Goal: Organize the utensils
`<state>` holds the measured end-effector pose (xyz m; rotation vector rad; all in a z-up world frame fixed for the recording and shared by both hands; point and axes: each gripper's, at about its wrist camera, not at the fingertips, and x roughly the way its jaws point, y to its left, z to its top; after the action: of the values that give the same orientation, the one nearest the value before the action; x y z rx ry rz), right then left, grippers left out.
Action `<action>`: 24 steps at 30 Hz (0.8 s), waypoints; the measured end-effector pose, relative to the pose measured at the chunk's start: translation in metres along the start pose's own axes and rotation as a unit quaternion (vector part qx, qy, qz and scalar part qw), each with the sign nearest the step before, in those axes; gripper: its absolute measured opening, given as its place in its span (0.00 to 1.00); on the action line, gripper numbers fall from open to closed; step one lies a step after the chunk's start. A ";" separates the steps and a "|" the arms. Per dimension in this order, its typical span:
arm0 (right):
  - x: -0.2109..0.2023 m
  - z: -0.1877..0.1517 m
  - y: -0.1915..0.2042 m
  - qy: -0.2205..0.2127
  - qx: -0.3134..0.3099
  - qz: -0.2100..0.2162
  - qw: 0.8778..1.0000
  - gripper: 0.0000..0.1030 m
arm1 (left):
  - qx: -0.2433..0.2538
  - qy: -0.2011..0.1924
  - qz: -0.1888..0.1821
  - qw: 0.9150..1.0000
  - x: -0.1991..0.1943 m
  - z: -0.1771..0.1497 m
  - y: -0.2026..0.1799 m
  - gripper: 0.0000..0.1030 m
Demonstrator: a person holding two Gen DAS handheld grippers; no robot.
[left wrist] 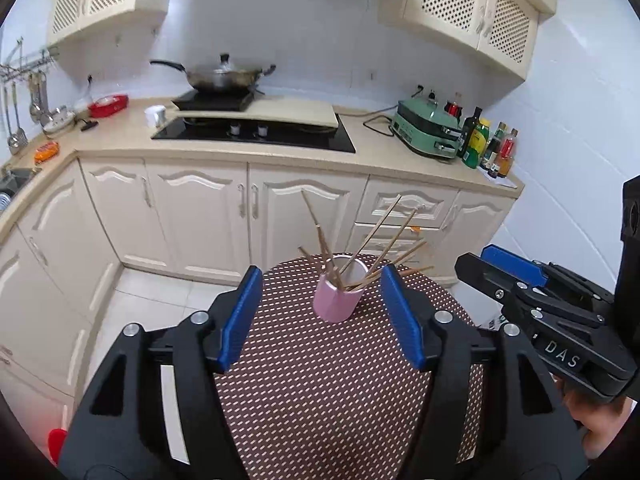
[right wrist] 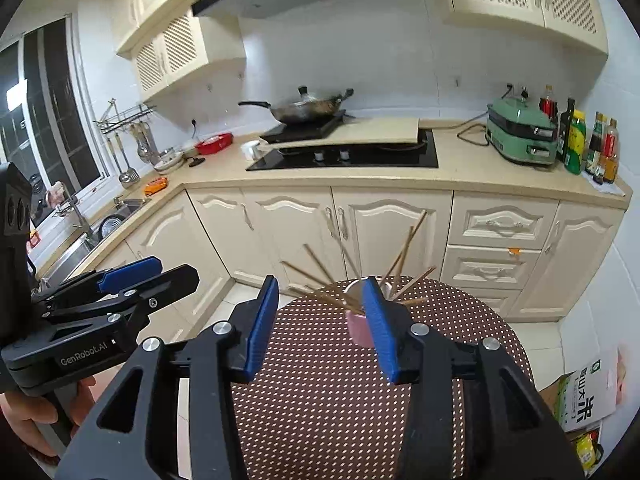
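A pink cup (left wrist: 334, 300) stands on a round table with a brown dotted cover (left wrist: 320, 392). Several wooden chopsticks (left wrist: 378, 232) fan out of the cup. My left gripper (left wrist: 321, 271) is open, held back from the cup and above the table, with nothing between its blue pads. In the right wrist view the cup (right wrist: 356, 330) is partly hidden behind the right blue finger, and the chopsticks (right wrist: 408, 246) spread above it. My right gripper (right wrist: 321, 282) is open and empty. Each gripper shows beside the other: the right one (left wrist: 480, 261), the left one (right wrist: 176, 270).
Behind the table runs an L-shaped counter (left wrist: 384, 152) with a black hob (left wrist: 256, 134), a lidded wok (left wrist: 224, 74), a green appliance (left wrist: 426, 126) and bottles (left wrist: 492, 146). A sink (right wrist: 116, 216) lies at the left. A rice box (right wrist: 586, 394) sits on the floor.
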<state>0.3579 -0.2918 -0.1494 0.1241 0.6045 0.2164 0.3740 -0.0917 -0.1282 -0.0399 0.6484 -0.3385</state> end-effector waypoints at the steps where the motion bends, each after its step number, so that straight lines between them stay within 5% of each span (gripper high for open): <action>1: -0.009 -0.004 0.008 -0.006 -0.003 -0.001 1.000 0.42 | 0.002 -0.005 0.005 1.000 -0.010 -0.003 0.001 0.63; 24: -0.171 -0.078 0.125 -0.102 -0.032 -0.032 0.994 0.77 | 0.006 -0.105 0.071 0.992 -0.232 -0.082 0.018 0.88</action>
<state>0.1551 -0.2074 -0.0965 0.0631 0.3967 0.1577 0.1582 0.0057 -0.0606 -0.0167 0.4383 -0.1981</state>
